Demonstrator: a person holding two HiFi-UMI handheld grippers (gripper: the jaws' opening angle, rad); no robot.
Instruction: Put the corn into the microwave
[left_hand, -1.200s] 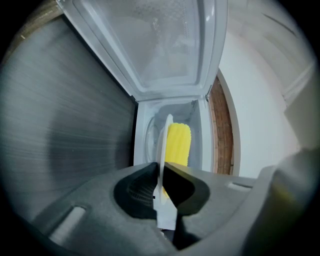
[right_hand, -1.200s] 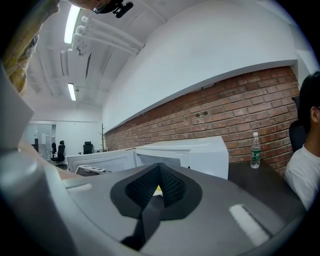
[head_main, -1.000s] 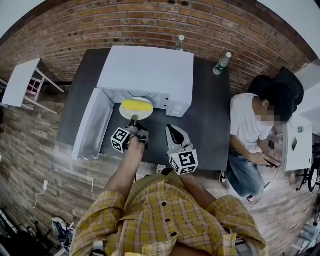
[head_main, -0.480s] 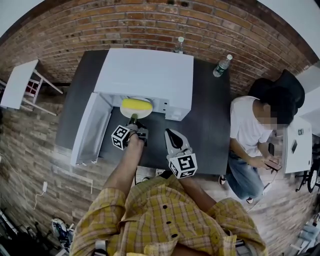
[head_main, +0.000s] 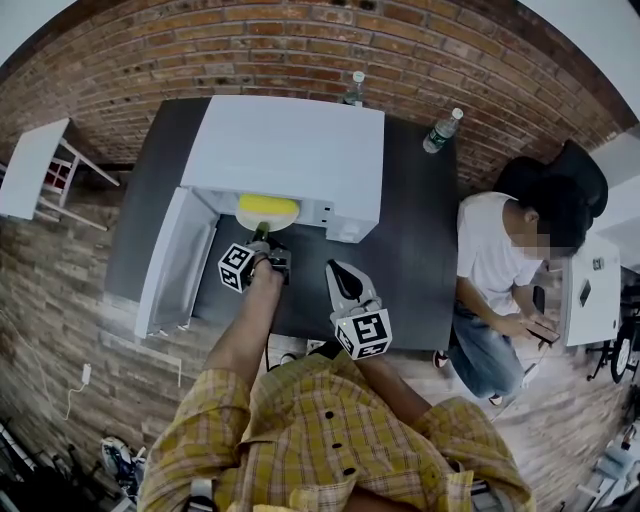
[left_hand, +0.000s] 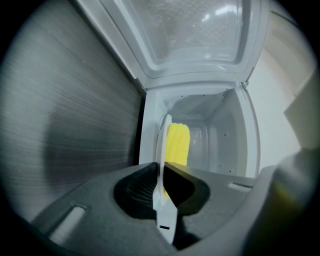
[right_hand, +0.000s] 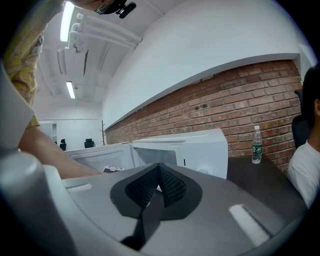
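A yellow corn cob (head_main: 268, 205) lies on a white plate (head_main: 262, 219), and my left gripper (head_main: 262, 236) is shut on the plate's near rim. The plate and corn sit in the mouth of the white microwave (head_main: 290, 150), whose door (head_main: 175, 262) hangs open to the left. In the left gripper view the plate (left_hand: 161, 150) shows edge-on between the jaws, with the corn (left_hand: 177, 145) beyond it inside the cavity (left_hand: 220, 135). My right gripper (head_main: 338, 272) hovers over the dark table (head_main: 415, 240), shut and holding nothing, to the right of the left one.
Two water bottles (head_main: 441, 129) (head_main: 356, 88) stand at the table's back edge by the brick wall. A seated person (head_main: 500, 250) is close to the table's right side. A small white table (head_main: 30, 165) stands far left.
My left gripper has carried the plate with the corn forward, so the corn now lies partly under the microwave's top. The right gripper has stayed where it was.
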